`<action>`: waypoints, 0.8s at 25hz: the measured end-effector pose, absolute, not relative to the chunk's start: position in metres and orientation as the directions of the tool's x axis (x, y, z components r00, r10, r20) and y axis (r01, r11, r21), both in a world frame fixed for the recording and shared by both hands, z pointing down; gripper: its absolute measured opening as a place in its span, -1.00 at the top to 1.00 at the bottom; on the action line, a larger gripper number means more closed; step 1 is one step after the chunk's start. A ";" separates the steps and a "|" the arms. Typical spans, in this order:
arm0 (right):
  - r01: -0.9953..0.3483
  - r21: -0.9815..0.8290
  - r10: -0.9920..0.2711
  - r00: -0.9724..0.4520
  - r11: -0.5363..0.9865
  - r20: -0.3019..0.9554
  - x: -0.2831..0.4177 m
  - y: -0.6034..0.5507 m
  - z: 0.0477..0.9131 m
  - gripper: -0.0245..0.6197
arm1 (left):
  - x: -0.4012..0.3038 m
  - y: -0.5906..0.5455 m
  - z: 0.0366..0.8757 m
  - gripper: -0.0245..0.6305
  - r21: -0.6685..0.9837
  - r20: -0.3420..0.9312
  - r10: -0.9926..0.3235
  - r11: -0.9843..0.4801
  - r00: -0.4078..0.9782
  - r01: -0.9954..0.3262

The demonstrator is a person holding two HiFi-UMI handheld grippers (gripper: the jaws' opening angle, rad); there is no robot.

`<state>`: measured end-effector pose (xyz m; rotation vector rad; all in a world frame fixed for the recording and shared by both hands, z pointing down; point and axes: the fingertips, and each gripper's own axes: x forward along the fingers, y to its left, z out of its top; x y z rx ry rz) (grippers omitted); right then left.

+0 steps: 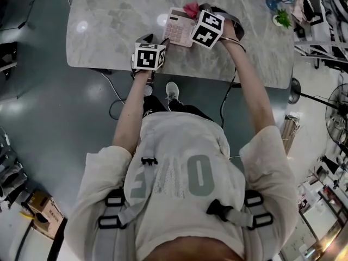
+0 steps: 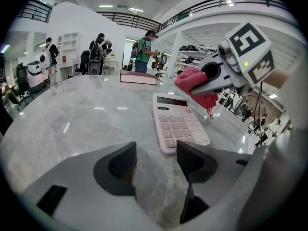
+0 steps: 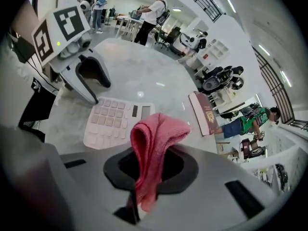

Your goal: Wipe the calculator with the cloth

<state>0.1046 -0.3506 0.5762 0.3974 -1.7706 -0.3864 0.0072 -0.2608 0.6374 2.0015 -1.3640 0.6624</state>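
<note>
Right tool [image 3: 150,163] is clamped on a folded pink cloth [image 3: 155,137], held just above the pale pink calculator [image 3: 118,121]. Left tool [image 2: 156,163] has its jaws spread with nothing between them, right by the calculator's near edge. Everything sits on a glossy grey marble table [image 2: 72,119], with a maroon book [image 3: 206,113] further out. The room is a bright white hall with a railed balcony [image 2: 231,1].

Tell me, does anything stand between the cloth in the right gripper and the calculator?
Nothing visible does. The right gripper holds the pink cloth in the air near the calculator, with only open air between. The left gripper, open and empty, sits at the calculator's key end, off that path.
</note>
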 end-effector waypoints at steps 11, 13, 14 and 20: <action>-0.058 0.454 -0.458 -0.148 0.889 0.877 0.109 -0.351 0.608 0.74 | 0.007 -0.262 0.638 0.11 0.214 0.699 -0.627 -0.275 0.344 -0.937; -0.064 0.455 -0.459 -0.145 0.888 0.877 0.109 -0.350 0.608 0.74 | 0.007 -0.262 0.638 0.11 0.213 0.699 -0.627 -0.276 0.343 -0.937; -0.064 0.456 -0.460 -0.144 0.888 0.876 0.108 -0.350 0.609 0.74 | 0.007 -0.262 0.637 0.11 0.212 0.700 -0.627 -0.276 0.343 -0.938; -0.012 0.442 -0.440 -0.131 0.897 0.889 0.103 -0.338 0.619 0.74 | 0.007 -0.262 0.639 0.11 0.213 0.700 -0.627 -0.273 0.341 -0.938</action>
